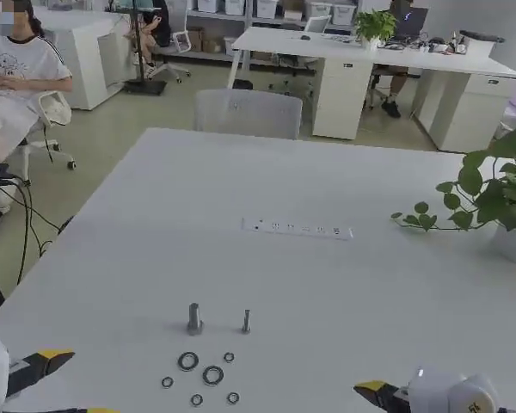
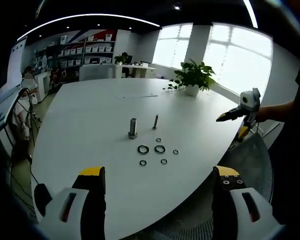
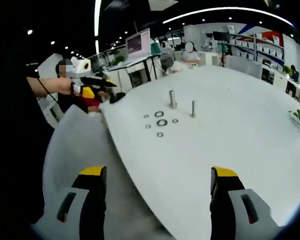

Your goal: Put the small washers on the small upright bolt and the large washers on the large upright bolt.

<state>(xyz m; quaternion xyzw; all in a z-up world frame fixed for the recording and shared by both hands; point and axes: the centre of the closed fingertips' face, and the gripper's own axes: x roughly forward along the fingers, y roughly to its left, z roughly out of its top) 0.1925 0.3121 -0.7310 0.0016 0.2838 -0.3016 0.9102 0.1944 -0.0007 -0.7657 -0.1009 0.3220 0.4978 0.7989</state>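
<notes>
Two bolts stand upright on the white table (image 1: 327, 284): the large bolt (image 1: 193, 319) on the left and the small bolt (image 1: 246, 322) on the right. In front of them lie two large washers (image 1: 212, 375) and several small washers (image 1: 229, 356), loose and flat. My left gripper (image 1: 69, 385) is at the near left edge of the table, open and empty. My right gripper (image 1: 374, 397) is at the near right edge, also open and empty. The left gripper view has the bolts (image 2: 133, 128) and washers (image 2: 160, 148) ahead of its spread jaws. In the right gripper view they (image 3: 172, 98) sit further off.
A white power strip (image 1: 297, 229) lies mid-table beyond the bolts. A potted plant (image 1: 499, 198) stands at the right edge. A grey chair (image 1: 248, 112) is at the far side. A person sits on a chair at the far left, near cables on the floor.
</notes>
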